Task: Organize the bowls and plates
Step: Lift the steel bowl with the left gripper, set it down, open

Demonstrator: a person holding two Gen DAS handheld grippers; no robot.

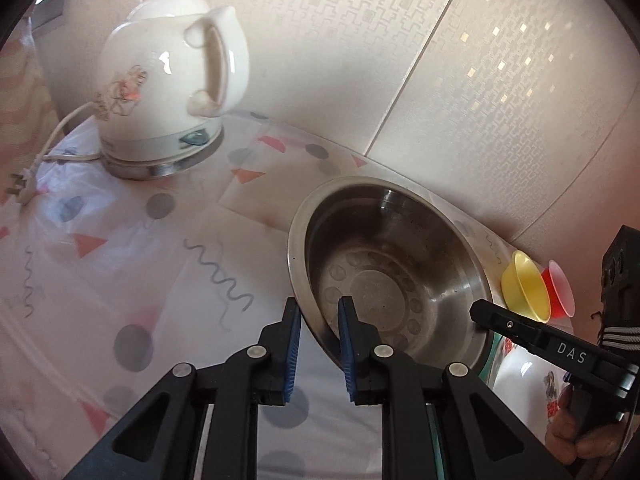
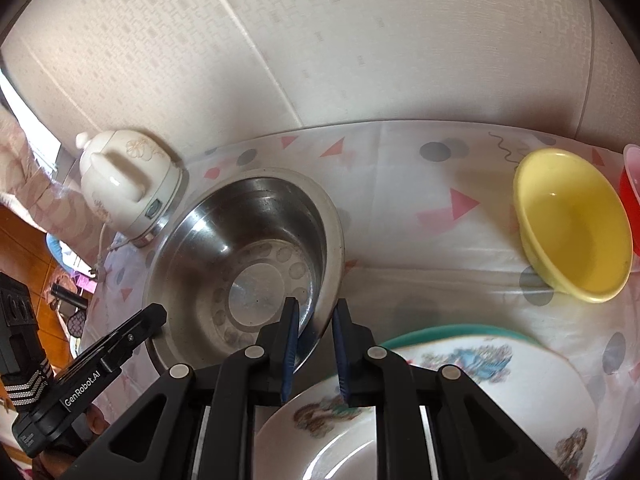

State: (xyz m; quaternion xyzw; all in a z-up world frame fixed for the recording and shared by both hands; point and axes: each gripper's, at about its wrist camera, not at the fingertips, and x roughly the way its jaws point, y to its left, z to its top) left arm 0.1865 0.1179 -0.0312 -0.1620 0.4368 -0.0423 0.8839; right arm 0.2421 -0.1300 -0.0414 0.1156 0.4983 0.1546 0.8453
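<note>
A steel bowl [image 1: 392, 264] stands on the patterned tablecloth; it also shows in the right wrist view [image 2: 248, 256]. My left gripper [image 1: 320, 320] straddles the bowl's near-left rim, one finger inside and one outside, jaws still apart. My right gripper [image 2: 314, 320] straddles the bowl's right rim the same way, jaws apart. A yellow bowl [image 2: 576, 220] and a red bowl [image 2: 632, 196] sit to the right; both show in the left wrist view, yellow [image 1: 524, 286] and red [image 1: 560, 288]. White decorated plates [image 2: 500, 384] on a green plate [image 2: 440, 330] lie below my right gripper.
A white ceramic kettle [image 1: 168, 92] with cord and plug [image 1: 24, 188] stands at the back left, close to the steel bowl. A patterned wall [image 1: 440, 60] runs right behind the table. The table edge drops off at left in the right wrist view.
</note>
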